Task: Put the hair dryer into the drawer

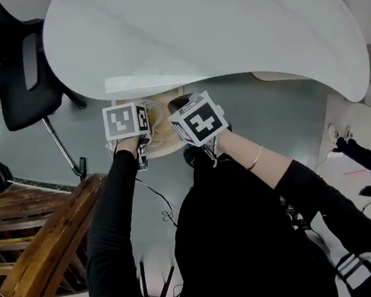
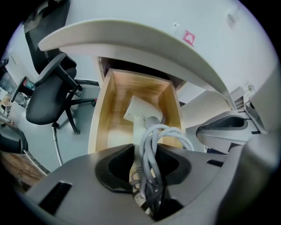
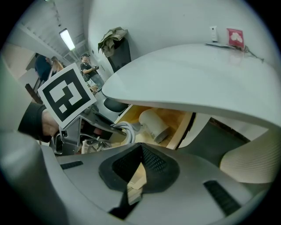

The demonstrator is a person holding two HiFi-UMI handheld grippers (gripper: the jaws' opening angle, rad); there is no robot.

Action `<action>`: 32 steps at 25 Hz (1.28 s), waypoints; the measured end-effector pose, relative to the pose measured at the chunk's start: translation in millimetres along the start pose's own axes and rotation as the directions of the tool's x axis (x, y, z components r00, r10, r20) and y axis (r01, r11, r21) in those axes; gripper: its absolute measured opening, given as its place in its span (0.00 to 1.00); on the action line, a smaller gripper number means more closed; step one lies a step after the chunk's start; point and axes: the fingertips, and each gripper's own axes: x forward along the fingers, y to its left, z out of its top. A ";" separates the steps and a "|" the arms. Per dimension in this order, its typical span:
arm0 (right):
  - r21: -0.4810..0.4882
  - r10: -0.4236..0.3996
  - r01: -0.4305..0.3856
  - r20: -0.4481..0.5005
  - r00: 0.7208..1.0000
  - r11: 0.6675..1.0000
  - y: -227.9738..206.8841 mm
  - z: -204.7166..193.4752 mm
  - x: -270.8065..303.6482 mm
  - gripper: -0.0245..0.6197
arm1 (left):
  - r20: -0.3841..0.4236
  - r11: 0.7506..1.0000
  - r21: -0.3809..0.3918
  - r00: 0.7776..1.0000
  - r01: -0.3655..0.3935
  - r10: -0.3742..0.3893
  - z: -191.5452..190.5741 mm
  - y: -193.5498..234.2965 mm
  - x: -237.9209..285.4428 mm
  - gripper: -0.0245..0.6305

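Hair dryer (image 2: 141, 110) lies inside the open wooden drawer (image 2: 99, 118), its white head at 12 o'clock from the left hand-held gripper (image 2: 147, 176), whose jaws are clamped on the looped grey cord (image 2: 163, 134). Right hand-held gripper (image 3: 131, 186), at 3 o'clock of the left, has its jaws drawn together on nothing. White worktop (image 1: 225, 27) overhangs the drawer at 12 o'clock.

The left gripper (image 1: 128, 123) and right gripper (image 1: 199, 121) hang side by side above the drawer (image 1: 164, 144).
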 end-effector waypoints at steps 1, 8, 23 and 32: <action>0.002 0.001 -0.001 0.001 1.000 1.000 -0.6 -0.8 1.0 0.04 | 0.009 1.000 -0.005 1.000 -0.003 0.003 0.3 -0.5 0.4 0.25; 0.016 -0.015 0.015 0.000 1.000 1.000 -3.9 -5.0 0.0 0.04 | 0.068 0.999 -0.047 0.998 -0.014 0.017 -4.0 1.4 3.0 0.25; 0.016 -0.016 0.016 -0.026 1.000 1.000 -0.8 -11.0 3.2 0.04 | 0.091 0.985 0.086 0.986 -0.149 0.141 -7.8 2.9 7.0 0.24; 0.017 -0.013 0.014 -0.022 1.000 1.000 -0.6 -13.8 4.9 0.04 | 0.102 0.964 0.153 0.974 -0.217 0.203 -8.7 5.2 12.4 0.24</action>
